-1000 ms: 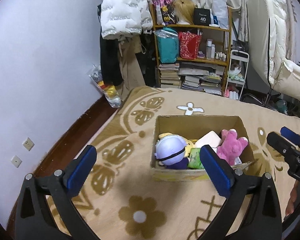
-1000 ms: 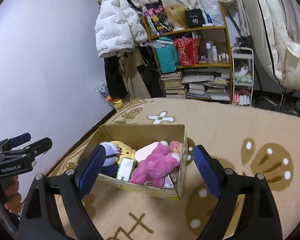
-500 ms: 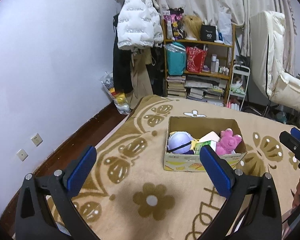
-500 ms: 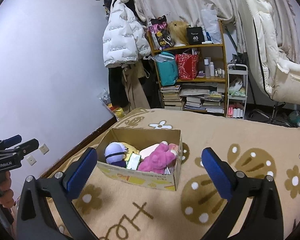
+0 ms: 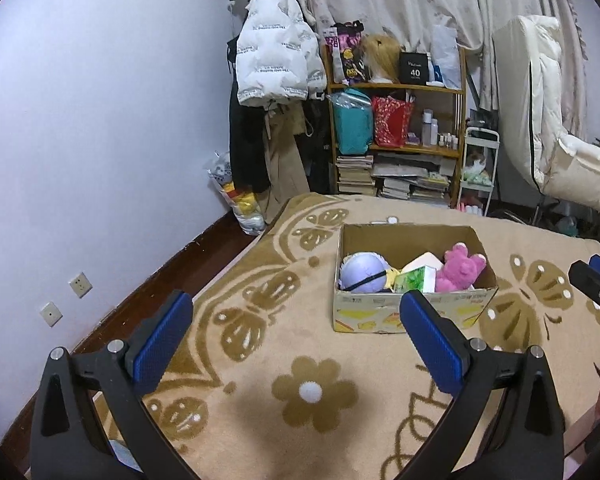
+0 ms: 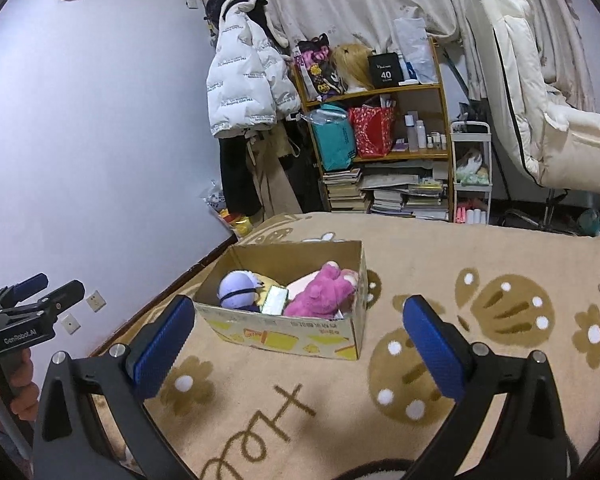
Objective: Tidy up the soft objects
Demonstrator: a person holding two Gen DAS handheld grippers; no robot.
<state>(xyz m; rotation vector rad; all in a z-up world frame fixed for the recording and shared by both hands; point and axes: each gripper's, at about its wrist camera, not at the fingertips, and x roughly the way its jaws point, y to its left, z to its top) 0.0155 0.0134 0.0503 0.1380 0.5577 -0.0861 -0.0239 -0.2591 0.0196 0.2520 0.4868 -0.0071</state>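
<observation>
A cardboard box (image 5: 412, 310) stands on the tan patterned blanket (image 5: 308, 392). In it lie a lilac round plush (image 5: 362, 274), a pink plush animal (image 5: 460, 268), a green pack (image 5: 414, 278) and a white soft item (image 5: 422, 260). The box (image 6: 300, 330) also shows in the right wrist view with the pink plush (image 6: 322, 296) and lilac plush (image 6: 238, 290). My left gripper (image 5: 296, 344) is open and empty, well short of the box. My right gripper (image 6: 298, 344) is open and empty, also back from it.
A wooden shelf (image 5: 396, 144) with bags, bottles and stacked books stands behind the bed. A white puffer jacket (image 5: 278, 60) hangs at its left. A white padded chair (image 5: 552, 136) is at the right. The wall (image 5: 80, 140) and dark floor edge run along the left.
Both grippers have pulled back and up from the box, so it looks smaller and farther. Both stay open and empty.
</observation>
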